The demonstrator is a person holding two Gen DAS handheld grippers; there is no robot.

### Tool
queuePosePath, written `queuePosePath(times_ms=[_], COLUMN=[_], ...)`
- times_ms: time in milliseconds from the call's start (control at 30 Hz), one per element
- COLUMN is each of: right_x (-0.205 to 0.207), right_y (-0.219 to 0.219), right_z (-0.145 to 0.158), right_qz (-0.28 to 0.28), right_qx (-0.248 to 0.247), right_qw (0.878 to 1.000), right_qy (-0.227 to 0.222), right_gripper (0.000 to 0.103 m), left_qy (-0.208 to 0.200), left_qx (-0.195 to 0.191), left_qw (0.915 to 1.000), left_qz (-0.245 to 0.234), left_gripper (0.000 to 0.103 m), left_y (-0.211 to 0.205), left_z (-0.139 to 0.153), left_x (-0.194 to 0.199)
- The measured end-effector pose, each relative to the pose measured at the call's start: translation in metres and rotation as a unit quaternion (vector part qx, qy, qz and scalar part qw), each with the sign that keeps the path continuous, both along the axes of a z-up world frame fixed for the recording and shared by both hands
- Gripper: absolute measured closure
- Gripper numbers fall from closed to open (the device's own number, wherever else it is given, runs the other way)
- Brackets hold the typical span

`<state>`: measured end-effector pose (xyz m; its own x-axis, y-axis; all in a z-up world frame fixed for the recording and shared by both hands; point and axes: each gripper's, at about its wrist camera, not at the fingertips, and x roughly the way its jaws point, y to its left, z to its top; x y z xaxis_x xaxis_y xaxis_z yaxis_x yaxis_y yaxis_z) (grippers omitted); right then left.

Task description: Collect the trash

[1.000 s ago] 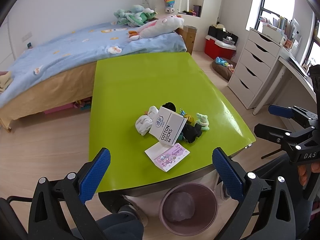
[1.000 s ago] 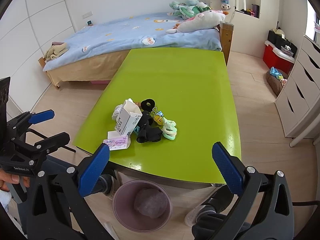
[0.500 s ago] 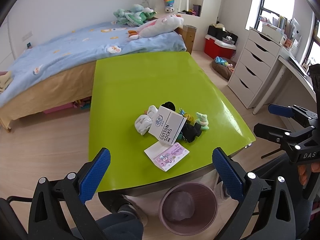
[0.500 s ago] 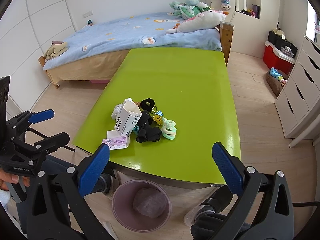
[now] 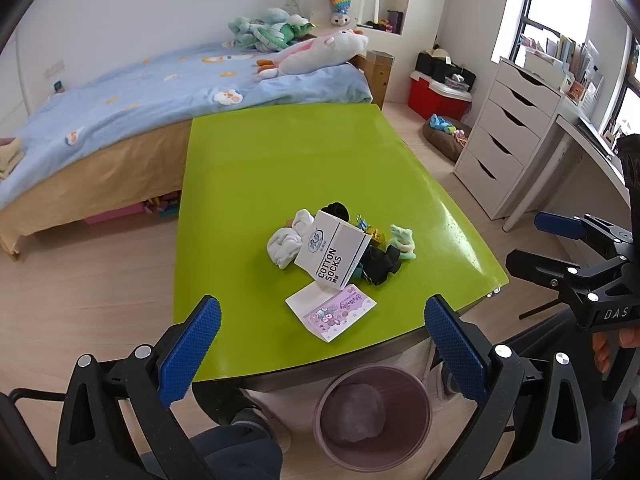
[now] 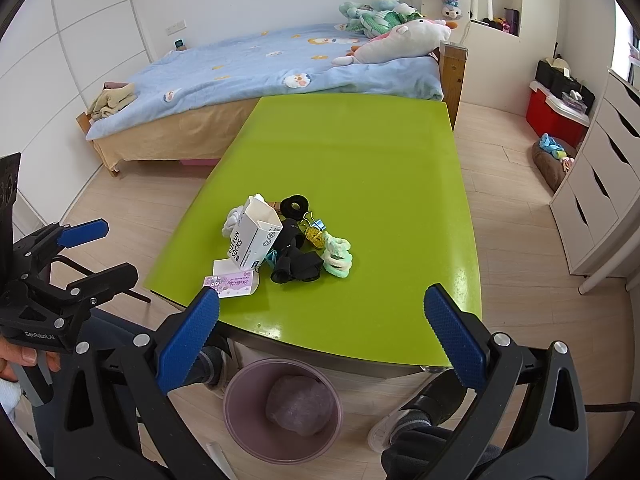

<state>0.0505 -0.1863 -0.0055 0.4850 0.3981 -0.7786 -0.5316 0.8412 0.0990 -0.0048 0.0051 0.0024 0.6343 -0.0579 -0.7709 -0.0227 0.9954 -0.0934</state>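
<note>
A white "cotton socks" box (image 5: 334, 251) (image 6: 254, 239) lies in a small pile near the front of the green table (image 5: 280, 160) (image 6: 360, 160). A pink and white card (image 5: 331, 310) (image 6: 232, 280) lies just in front of it. The pile also holds white socks (image 5: 285, 240), black fabric (image 5: 380, 265) (image 6: 294, 264), a pale green scrunchie (image 5: 402, 240) (image 6: 338, 256) and binder clips (image 6: 314, 226). A mauve bin (image 5: 372, 416) (image 6: 282, 410) stands on the floor under the table's front edge. My left gripper (image 5: 320, 348) and right gripper (image 6: 322, 338) are open, empty, and held back from the table.
A bed with a blue cover (image 5: 160, 88) stands behind the table. A white drawer unit (image 5: 508, 140) and a red box (image 5: 436, 96) are on the right. The right gripper shows in the left wrist view (image 5: 560, 248), and the left gripper in the right wrist view (image 6: 72, 252).
</note>
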Motion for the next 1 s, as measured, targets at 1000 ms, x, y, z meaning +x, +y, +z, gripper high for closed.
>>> queuePosePath(times_ms=[1000], right_x=[0.002], right_y=[-0.004], right_z=[-0.012], right_qz=[-0.002], right_qx=[-0.003], right_qw=[1.0], right_qy=[0.017], right_gripper=[0.003], left_qy=[0.019], left_qx=[-0.013], left_qw=[0.9997], left_qz=[0.014], left_gripper=[0.005], left_y=[0.001], left_z=[-0.011], left_x=[0.009])
